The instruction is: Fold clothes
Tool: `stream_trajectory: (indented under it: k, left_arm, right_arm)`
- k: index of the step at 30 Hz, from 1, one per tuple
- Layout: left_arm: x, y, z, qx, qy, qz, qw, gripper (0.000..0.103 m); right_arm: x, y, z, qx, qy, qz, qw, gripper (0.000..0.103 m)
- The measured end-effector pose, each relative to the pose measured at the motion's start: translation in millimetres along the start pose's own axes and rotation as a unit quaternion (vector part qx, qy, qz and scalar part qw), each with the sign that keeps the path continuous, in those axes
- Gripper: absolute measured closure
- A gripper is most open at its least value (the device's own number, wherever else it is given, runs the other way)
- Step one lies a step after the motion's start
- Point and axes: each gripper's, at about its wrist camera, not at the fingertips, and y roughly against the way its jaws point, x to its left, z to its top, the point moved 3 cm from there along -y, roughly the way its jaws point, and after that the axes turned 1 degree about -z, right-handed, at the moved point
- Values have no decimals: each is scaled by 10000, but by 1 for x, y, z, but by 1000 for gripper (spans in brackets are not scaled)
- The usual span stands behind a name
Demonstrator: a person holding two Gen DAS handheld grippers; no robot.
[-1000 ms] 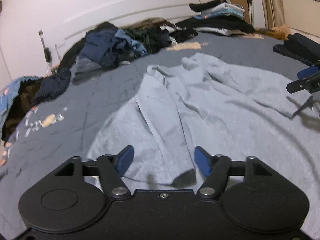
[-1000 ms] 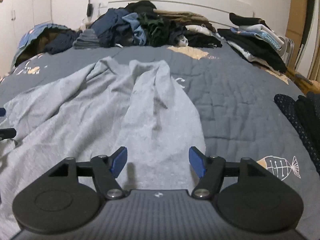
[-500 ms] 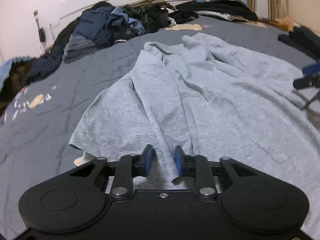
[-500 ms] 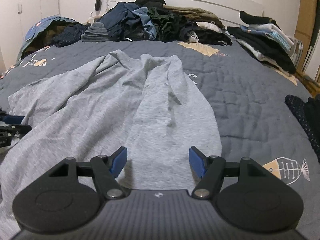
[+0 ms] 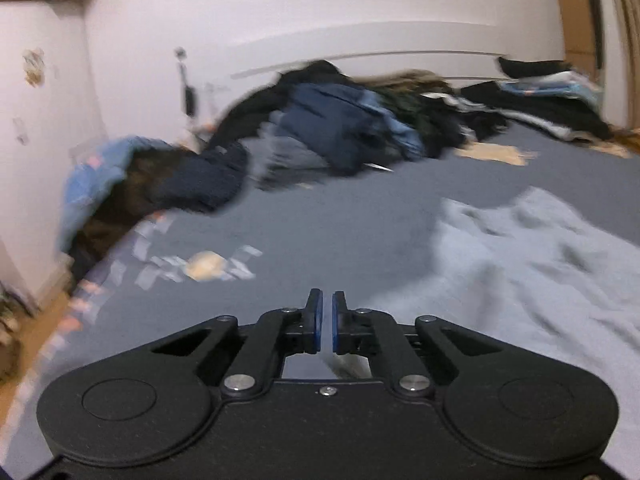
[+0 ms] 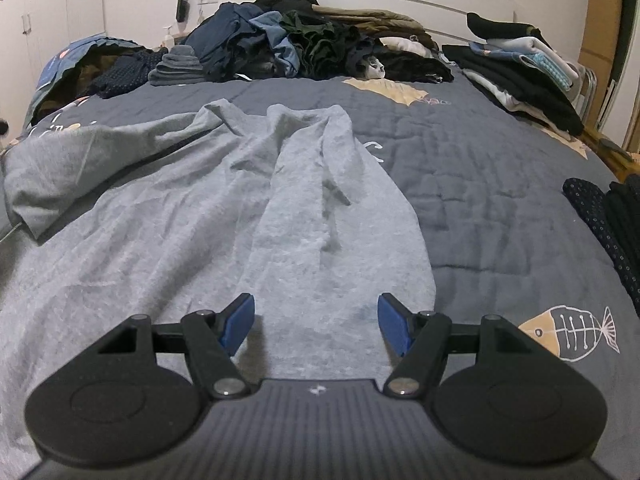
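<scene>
Pinching a thin pale strip of cloth, the left claw (image 5: 326, 320) sits low-centre in the left wrist view, pads just pressed together on what looks like the hem of the grey shirt (image 5: 520, 264). The view is blurred, so the hold is hard to confirm. The rest of the shirt lies rumpled at centre-right on the dark grey bed (image 5: 320, 232).

Right wrist view, L to R: the shirt's left edge is bunched and raised at far left. Its body is spread flat across the centre of the frame, w/ creases running toward the top. The right claw (image 6: 316, 320) is spread wide, bottom centre, over the shirt's near edge, nothing between the pads. At top centre is a loose clothes pile (image 6: 288, 40), and at upper right a folded stack (image 6: 520, 68). At lower right there's a fish print (image 6: 568, 332) on the bedcover.
</scene>
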Motion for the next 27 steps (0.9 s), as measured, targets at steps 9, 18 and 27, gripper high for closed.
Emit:
stream_trajectory:
  k: [9, 18, 27]
  left_arm:
    - [12, -18, -6, 262, 410, -595, 9970, 62]
    - [-13, -18, -51, 655, 523, -1389, 9868, 24]
    - [-12, -41, -55, 1073, 1254, -1886, 9681, 95]
  right_arm:
    - [-6, -6, 2, 83, -88, 57, 9999, 36]
    - [-5, -1, 4, 27, -209, 249, 9995, 36]
    - [0, -1, 4, 35, -197, 312, 9993, 36]
